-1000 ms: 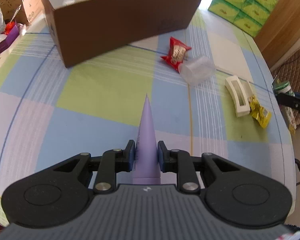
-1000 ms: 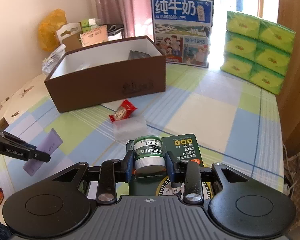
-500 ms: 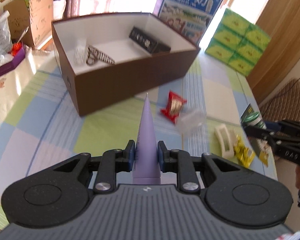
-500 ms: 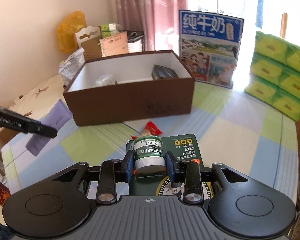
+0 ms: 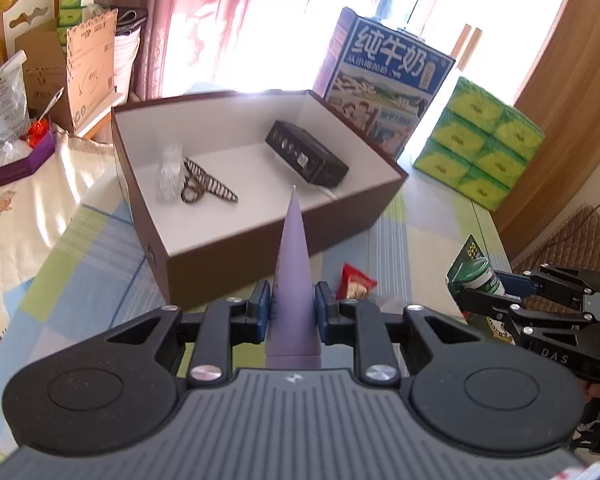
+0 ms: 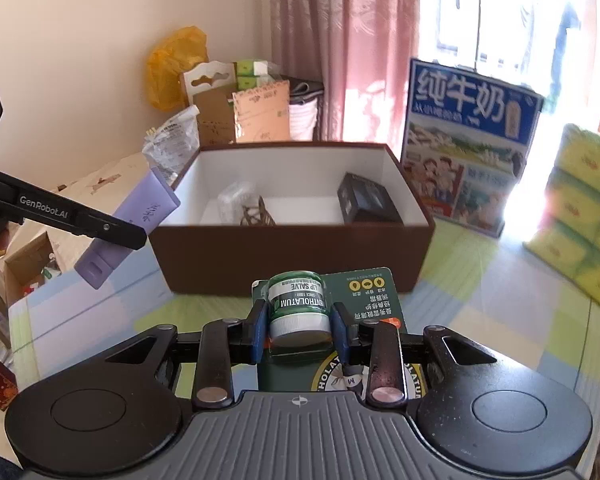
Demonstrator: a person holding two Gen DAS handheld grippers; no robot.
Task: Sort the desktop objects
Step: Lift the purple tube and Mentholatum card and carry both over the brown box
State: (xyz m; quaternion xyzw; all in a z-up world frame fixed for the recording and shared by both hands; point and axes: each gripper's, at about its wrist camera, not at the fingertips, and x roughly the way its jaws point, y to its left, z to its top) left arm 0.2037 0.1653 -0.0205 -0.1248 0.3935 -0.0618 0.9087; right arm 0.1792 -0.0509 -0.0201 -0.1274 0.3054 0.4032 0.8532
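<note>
Clamping a purple tube point(image 5: 293, 264) near its cap end, the left gripper point(image 5: 291, 307) holds it aloft in front of the brown box point(image 5: 260, 248), crimped tip pointing over the near wall. The right gripper point(image 6: 299, 326) is closed on a green salve jar point(image 6: 298, 304) still mounted on its card point(image 6: 364, 292), also in the air just short of the box. Inside lie a black case point(image 5: 306, 156), a striped clip point(image 5: 208, 188) and a clear item point(image 5: 170, 170).

The tube looks light and soft, so the stiffer shoulder by the cap seems the safer hold; a hard squeeze mid-body would likely dent it. The jar is rigid and probably smooth-sided, and the trailing card may catch the box rim. A red packet point(image 5: 354, 282) remains on the table point(image 5: 92, 280).
</note>
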